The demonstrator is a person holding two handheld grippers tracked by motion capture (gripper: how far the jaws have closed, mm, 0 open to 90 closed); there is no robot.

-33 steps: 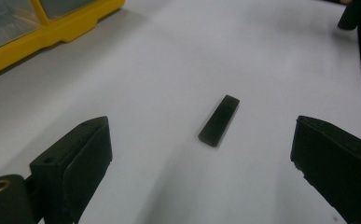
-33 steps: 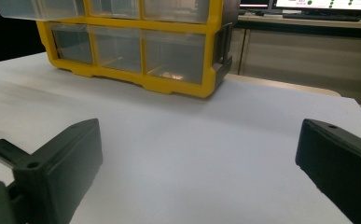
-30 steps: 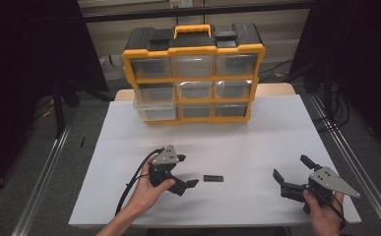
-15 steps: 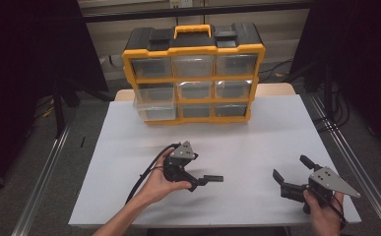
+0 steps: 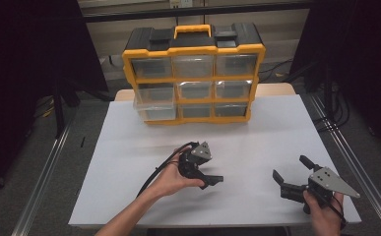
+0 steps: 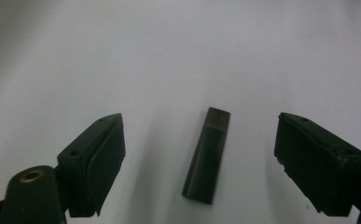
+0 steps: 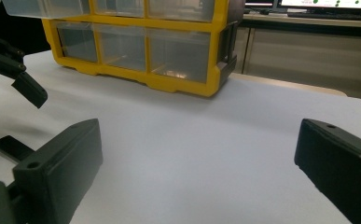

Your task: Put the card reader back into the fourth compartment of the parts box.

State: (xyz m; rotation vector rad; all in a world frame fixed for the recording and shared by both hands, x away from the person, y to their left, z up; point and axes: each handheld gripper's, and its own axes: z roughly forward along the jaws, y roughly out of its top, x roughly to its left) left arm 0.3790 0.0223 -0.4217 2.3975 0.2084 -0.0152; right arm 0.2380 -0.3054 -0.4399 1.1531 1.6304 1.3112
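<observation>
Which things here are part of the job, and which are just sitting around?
Part of the job:
- small black bar, flat on the white table, lying between the jaws
- left gripper, jaws just been closing, not touching it yet

Just sitting around:
- yellow drawer organizer, one drawer pulled out
- right gripper, open, holding nothing

Left forearm enters at the bottom centre-left of the high view, angled up and right. Left hand [image 5: 171, 178] wraps the left gripper [image 5: 211, 180] low in the frame's middle, jaws pointing right and down. Jaws stand apart and have just been closing; pads not yet pressing. Right hand [image 5: 323, 216] at lower right grips the right gripper [image 5: 290, 172], jaws spread wide, pointing up-left.
</observation>
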